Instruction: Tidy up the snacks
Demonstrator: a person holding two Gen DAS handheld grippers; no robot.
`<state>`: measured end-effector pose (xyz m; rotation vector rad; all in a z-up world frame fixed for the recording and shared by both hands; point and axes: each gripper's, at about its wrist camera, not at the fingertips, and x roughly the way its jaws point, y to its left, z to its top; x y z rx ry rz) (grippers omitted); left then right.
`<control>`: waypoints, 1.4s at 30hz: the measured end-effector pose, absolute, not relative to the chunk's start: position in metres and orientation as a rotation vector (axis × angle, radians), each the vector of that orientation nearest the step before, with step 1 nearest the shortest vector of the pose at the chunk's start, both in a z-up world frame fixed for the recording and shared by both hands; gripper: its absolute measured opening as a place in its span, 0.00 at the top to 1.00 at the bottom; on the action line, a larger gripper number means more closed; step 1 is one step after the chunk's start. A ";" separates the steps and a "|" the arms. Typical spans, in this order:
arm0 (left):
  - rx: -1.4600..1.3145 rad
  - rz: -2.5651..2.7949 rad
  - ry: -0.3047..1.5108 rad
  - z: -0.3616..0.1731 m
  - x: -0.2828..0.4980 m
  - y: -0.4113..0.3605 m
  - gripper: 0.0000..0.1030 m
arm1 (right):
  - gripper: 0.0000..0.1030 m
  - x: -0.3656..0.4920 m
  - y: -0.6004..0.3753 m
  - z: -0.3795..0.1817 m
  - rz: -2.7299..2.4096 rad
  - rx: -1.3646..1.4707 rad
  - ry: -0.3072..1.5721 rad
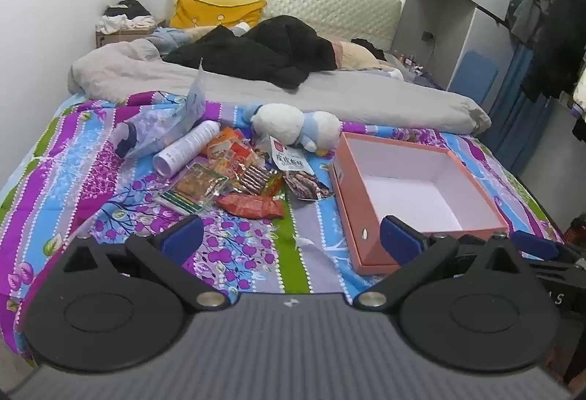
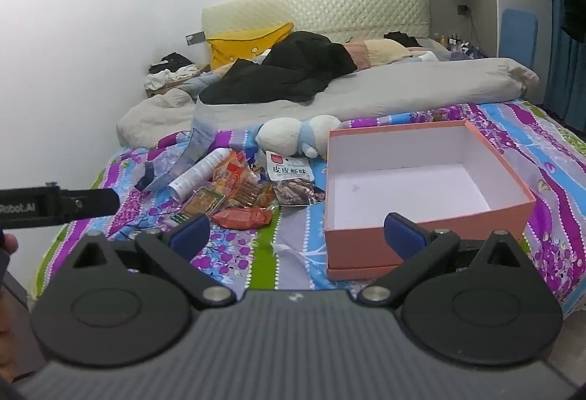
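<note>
A heap of snack packets [image 1: 234, 176] lies on the colourful bedspread, with an orange-red packet [image 1: 252, 205] nearest me and a white-labelled packet of dark snacks [image 1: 298, 173] at its right. An open, empty pink box [image 1: 414, 195] stands to the right of the heap. The heap [image 2: 238, 191] and the pink box [image 2: 421, 187] also show in the right wrist view. My left gripper [image 1: 291, 240] is open and empty, held above the bedspread short of the heap. My right gripper [image 2: 296, 233] is open and empty, near the box's front wall.
A white spray can [image 1: 186, 147], a clear plastic bag [image 1: 168, 123] and a white and blue plush toy [image 1: 293, 125] lie behind the snacks. A grey quilt [image 1: 256, 85] and black clothes [image 1: 263, 52] cover the far bed. A wardrobe stands at the right.
</note>
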<state>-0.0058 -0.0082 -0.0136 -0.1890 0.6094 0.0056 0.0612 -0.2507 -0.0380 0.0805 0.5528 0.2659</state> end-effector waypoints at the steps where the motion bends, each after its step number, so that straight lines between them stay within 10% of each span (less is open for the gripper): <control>1: -0.188 0.006 0.610 -0.015 -0.006 -0.008 0.00 | 0.00 0.060 -0.250 -0.038 0.262 0.077 0.552; 42: -0.180 0.009 0.631 -0.028 0.003 0.001 0.00 | 0.00 0.058 -0.242 -0.051 0.264 0.063 0.553</control>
